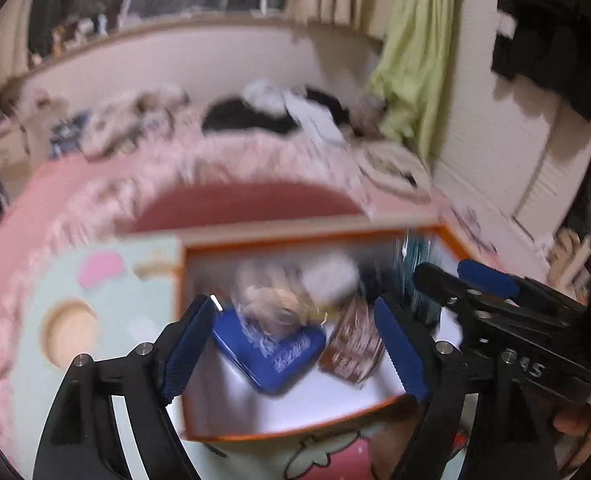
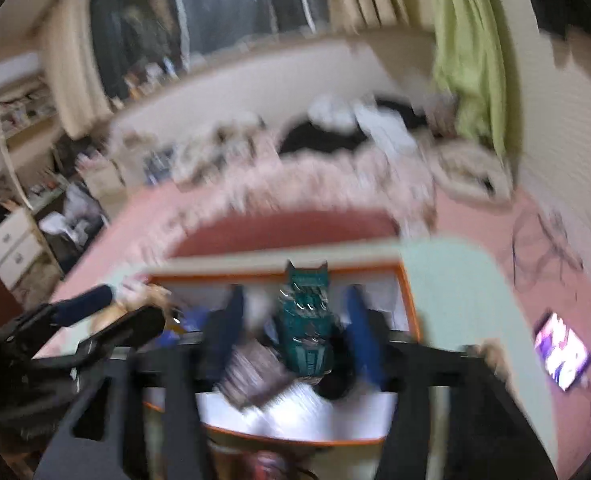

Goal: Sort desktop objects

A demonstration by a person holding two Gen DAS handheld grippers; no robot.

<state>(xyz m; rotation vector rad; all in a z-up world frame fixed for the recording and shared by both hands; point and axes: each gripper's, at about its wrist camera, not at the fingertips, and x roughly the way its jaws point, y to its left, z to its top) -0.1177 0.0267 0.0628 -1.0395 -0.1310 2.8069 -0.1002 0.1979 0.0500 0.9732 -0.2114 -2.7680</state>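
Both views are motion-blurred. An orange-rimmed white tray (image 1: 311,238) sits on a pale green table (image 1: 107,320). In it lie a blue case (image 1: 267,354), a brown patterned packet (image 1: 353,346), a blurred beige and white bundle (image 1: 295,288) and a teal packet (image 1: 413,264). My left gripper (image 1: 295,344) is open above the tray, jaws either side of the blue case. My right gripper (image 2: 295,332) is open over the tray (image 2: 409,300), with the teal packet (image 2: 307,320) between its jaws, not clamped. The right gripper also shows in the left wrist view (image 1: 475,284).
The table stands on a pink rug (image 2: 495,248) with a fluffy pink edge. A lit phone (image 2: 563,356) lies on the rug at right. Clothes are piled by the far wall (image 1: 279,112). A green cloth (image 1: 419,60) hangs at right. Drawers (image 2: 11,248) stand at left.
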